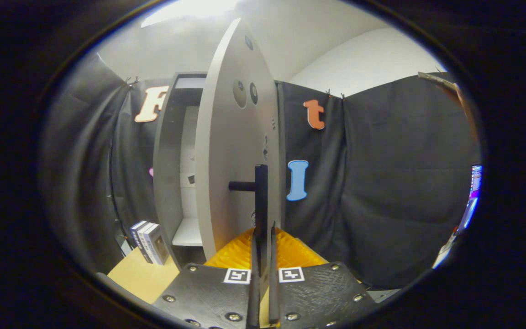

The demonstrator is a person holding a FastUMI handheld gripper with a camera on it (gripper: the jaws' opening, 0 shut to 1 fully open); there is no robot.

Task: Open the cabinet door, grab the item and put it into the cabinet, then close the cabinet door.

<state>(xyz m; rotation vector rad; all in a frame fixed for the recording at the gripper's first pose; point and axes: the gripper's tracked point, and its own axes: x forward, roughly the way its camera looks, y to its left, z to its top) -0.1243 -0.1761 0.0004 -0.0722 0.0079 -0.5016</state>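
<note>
The cabinet door (226, 151) stands swung partly open just ahead of the tongs (263, 235), edge-on, its dark bar handle (260, 196) rising straight out of the narrow gap between the fingers. The tongs look nearly closed around that handle; whether both fingers actually press it I cannot tell. Beyond the door to the left, the cabinet (174, 160) shows a pale shelf. The item, a small box (151, 242), sits left of the tongs on the counter (142, 276). Risk: a loose grip could slip off the handle, or a swinging door could knock the box.
</note>
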